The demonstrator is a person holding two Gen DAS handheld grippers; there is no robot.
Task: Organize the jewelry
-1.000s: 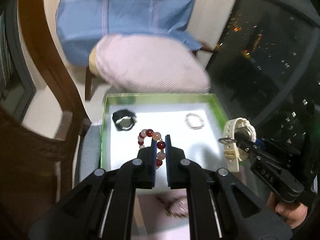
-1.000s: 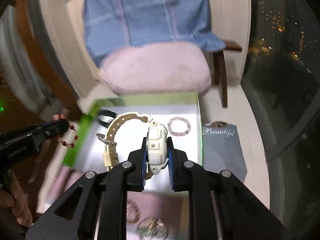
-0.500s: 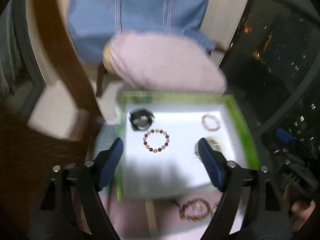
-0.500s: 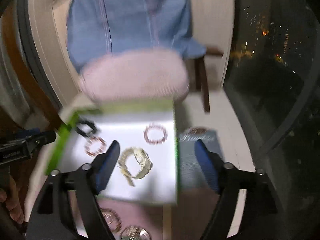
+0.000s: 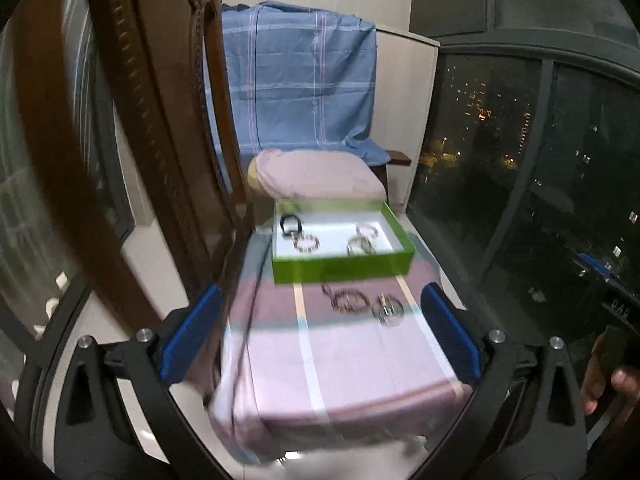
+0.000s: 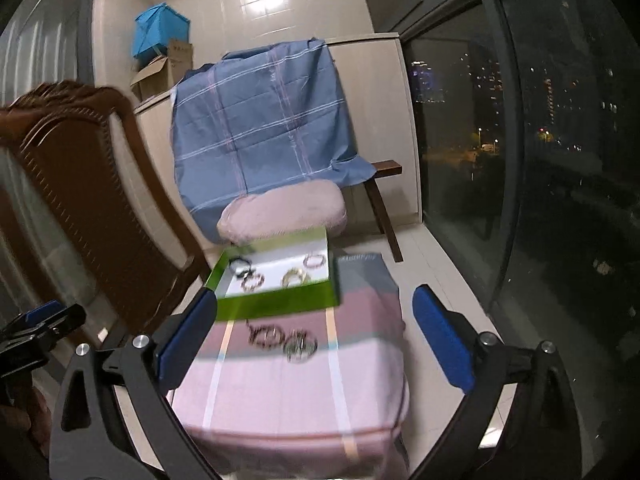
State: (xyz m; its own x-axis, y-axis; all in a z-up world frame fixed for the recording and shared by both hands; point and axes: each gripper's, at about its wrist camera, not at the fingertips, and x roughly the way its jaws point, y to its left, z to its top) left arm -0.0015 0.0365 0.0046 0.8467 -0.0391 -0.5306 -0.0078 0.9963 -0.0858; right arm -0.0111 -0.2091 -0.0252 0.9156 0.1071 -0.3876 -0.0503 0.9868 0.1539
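A green tray (image 5: 344,266) (image 6: 280,300) sits on a pink cloth-covered stool. In it lie a black watch (image 5: 291,224), a red bead bracelet (image 5: 307,243), a cream watch (image 5: 361,245) (image 6: 296,277) and a pink bracelet (image 6: 314,260). In front of the tray on the cloth lie a dark bead bracelet (image 5: 349,300) (image 6: 267,336) and a silver watch (image 5: 387,309) (image 6: 300,346). My left gripper (image 5: 319,338) and my right gripper (image 6: 314,334) are both open, empty and pulled back well short of the tray.
A carved wooden chair back (image 5: 160,140) (image 6: 92,184) stands close on the left. Behind the tray are a pink cushion (image 5: 316,176) and a blue cloth (image 6: 260,120). A dark window (image 6: 540,140) runs along the right. The pink cloth (image 5: 340,360) covers the stool.
Both grippers opened, leaving the red bead bracelet and the cream watch in the tray, then pulled back and up away from it.
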